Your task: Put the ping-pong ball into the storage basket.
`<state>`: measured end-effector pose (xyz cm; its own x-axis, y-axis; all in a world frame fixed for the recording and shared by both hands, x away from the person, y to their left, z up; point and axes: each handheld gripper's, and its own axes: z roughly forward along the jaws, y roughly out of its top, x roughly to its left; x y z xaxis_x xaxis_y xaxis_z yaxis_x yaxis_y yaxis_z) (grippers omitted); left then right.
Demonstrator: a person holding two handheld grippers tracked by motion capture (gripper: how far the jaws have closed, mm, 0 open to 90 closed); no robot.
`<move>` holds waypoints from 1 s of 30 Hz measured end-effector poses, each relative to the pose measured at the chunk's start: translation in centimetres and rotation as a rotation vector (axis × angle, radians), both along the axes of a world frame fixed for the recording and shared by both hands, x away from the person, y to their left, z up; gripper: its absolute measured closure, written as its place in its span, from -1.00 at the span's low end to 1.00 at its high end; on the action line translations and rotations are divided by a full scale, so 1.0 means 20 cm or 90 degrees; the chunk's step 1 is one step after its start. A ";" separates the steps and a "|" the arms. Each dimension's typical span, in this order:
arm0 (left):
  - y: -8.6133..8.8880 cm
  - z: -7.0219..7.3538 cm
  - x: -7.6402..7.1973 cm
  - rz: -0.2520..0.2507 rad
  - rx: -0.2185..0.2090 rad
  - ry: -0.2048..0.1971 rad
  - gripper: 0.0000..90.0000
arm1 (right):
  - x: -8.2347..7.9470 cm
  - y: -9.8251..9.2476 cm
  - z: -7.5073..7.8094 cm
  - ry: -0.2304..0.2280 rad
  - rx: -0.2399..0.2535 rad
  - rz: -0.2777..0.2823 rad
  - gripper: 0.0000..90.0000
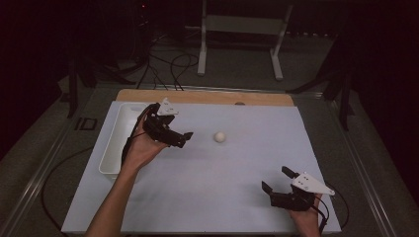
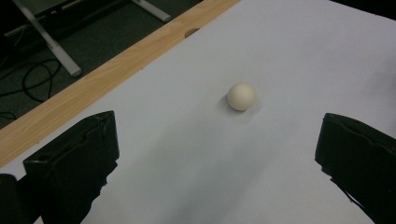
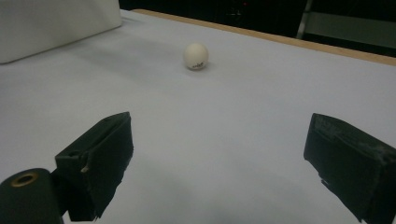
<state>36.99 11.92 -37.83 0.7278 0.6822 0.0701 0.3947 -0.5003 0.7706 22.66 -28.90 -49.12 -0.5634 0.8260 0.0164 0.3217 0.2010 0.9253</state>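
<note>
At the left edge of the white table top (image 1: pixel 207 197) sits a white tray (image 1: pixel 112 143), long side running away from the person, probably there as the place for the ball to end up. Just beside it the left gripper (image 1: pixel 184 138) is held above the surface, its jaws spread wide and holding nothing; it points toward the small white ball (image 1: pixel 220 137), which lies a little to its right on the bare sheet, apart from both jaws. In the left gripper view the ball (image 2: pixel 241 96) sits ahead of the gap between the jaws, which suggests the hand is lining up for a pinch from the side. Farther right and nearer the person, the right gripper (image 1: pixel 276 180) rests low by the front edge, also released and empty, well apart from the ball, seemingly waiting. From the right gripper view the ball (image 3: pixel 195 56) bears a small dark printed mark near its lower side, likely a maker's stamp, but it is too small to read.
</note>
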 end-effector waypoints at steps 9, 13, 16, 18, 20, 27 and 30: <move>-0.03 -0.01 0.03 -0.003 0.007 0.008 -0.99 | 0.00 0.00 0.00 0.000 0.000 0.000 -0.83; -0.04 0.00 0.05 -0.005 0.012 0.011 -0.99 | 0.00 0.00 0.00 0.000 0.000 0.001 -0.83; -0.05 -0.01 0.06 -0.005 0.016 0.014 -0.99 | 0.00 0.00 0.00 0.000 0.000 0.001 -0.83; -0.06 -0.01 0.07 -0.005 0.017 0.016 -0.99 | 0.00 0.00 0.00 0.000 0.001 0.001 -0.83; -0.06 -0.01 0.08 -0.007 0.021 0.018 -0.99 | 0.00 0.00 0.00 0.000 0.000 0.001 -0.83; -0.10 0.00 0.10 -0.013 0.030 0.024 -0.99 | 0.00 0.00 0.00 0.000 0.000 0.000 -0.83; -0.12 0.00 0.11 -0.018 0.034 0.028 -0.99 | 0.00 0.00 0.00 -0.001 0.000 0.000 -0.83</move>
